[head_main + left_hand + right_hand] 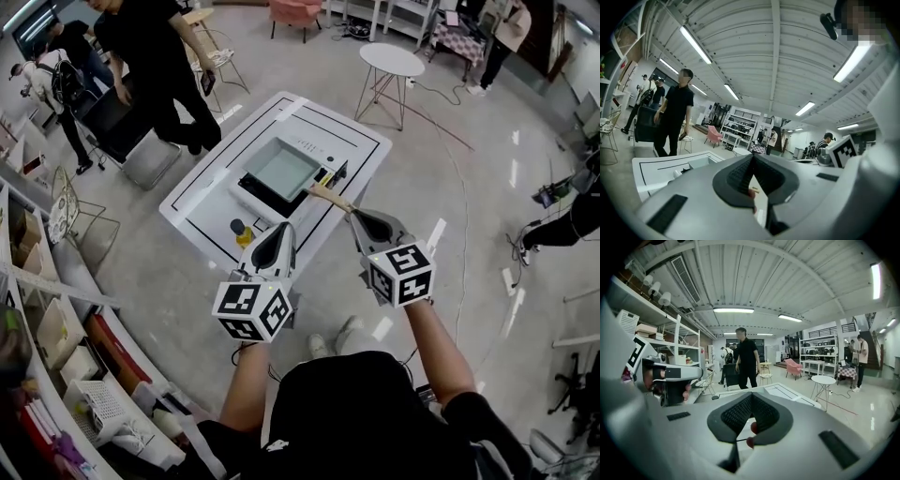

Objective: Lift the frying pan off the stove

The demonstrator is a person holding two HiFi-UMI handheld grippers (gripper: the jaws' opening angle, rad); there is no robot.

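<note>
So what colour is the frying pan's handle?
Light tan, like wood; the handle shows best in the head view.

Bright even light, fisheye-warped edges

A square grey frying pan (281, 169) sits flat and upright on a black stove (258, 200) set near the middle of a white table (202, 202). The pan's pale wooden handle (330, 199) juts out past the table's near edge.
</note>
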